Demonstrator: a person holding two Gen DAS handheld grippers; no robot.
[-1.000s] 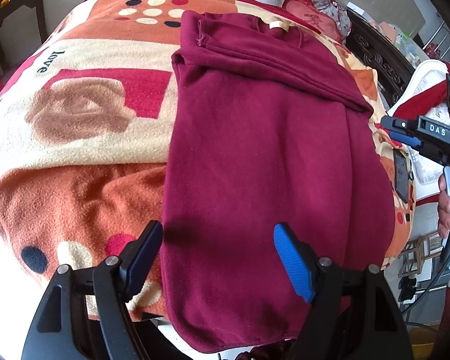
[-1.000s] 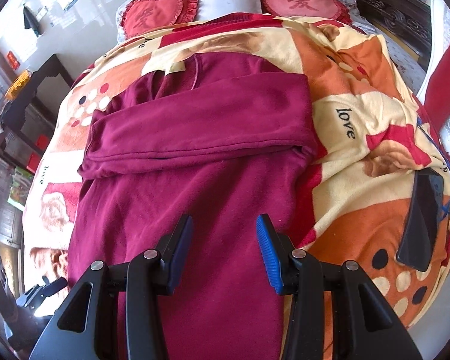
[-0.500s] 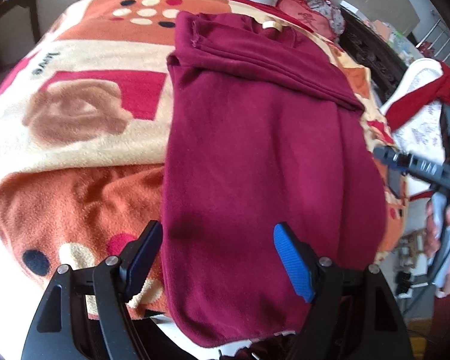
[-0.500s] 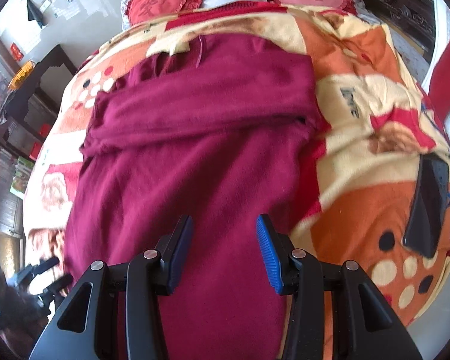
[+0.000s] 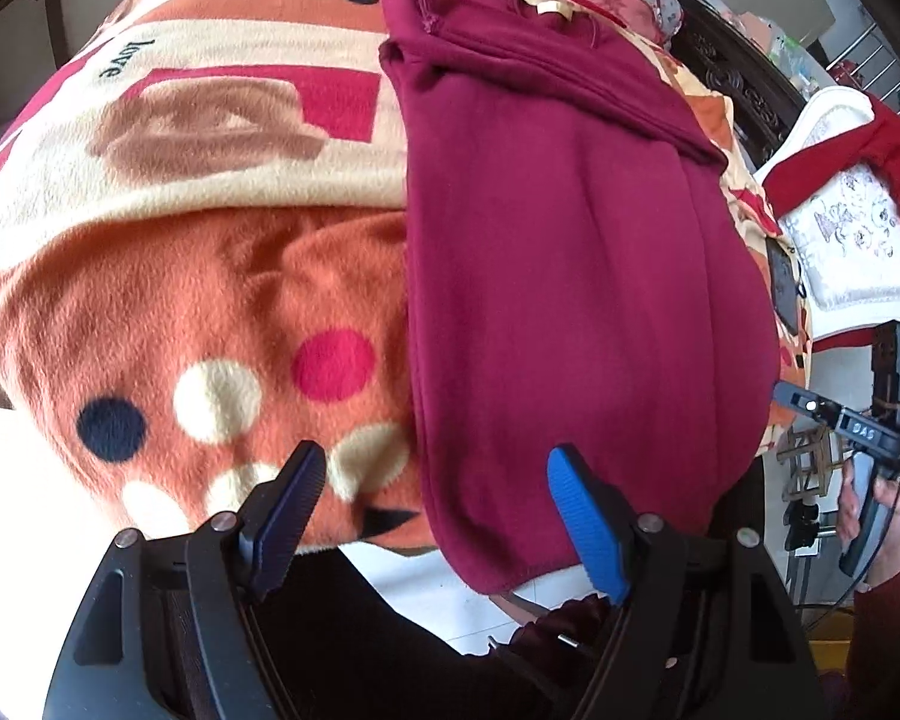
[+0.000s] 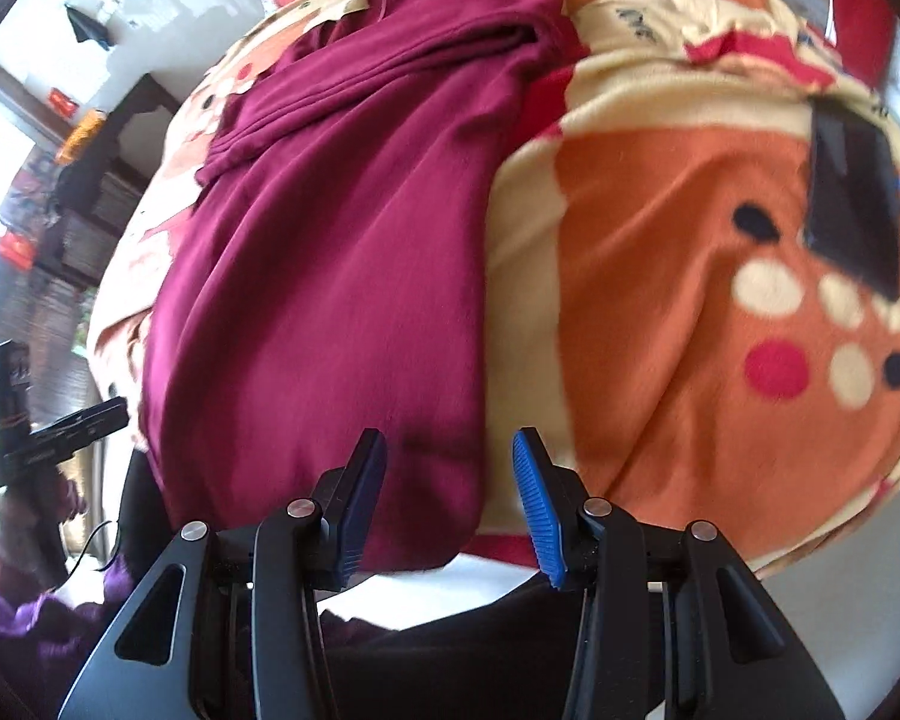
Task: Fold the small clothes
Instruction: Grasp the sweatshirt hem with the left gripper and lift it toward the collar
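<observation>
A maroon long-sleeved top [image 5: 570,276] lies lengthwise on the bed, its sleeves folded across the chest and its hem hanging over the near edge. My left gripper [image 5: 435,510] hovers open over the hem's left corner, with the cloth's left edge running down between the fingers untouched. In the right wrist view, the top [image 6: 330,276] fills the left half. My right gripper [image 6: 447,498] is open over the hem's right corner, and its pads are clear of the cloth. Each gripper also shows in the other's view: the right gripper [image 5: 840,429] and the left gripper [image 6: 60,435].
A patterned orange, cream and red blanket [image 5: 198,312] covers the bed. A black phone [image 6: 852,204] lies on it to the right of the top. Pillows sit at the bed's far end. A white cushioned chair [image 5: 852,240] with red cloth stands beside the bed, and white floor shows below the near edge.
Both grippers have drawn back and down toward the bed's near edge and the hanging hem, the right one further. Neither gripper's opening has changed, and the top lies as before.
</observation>
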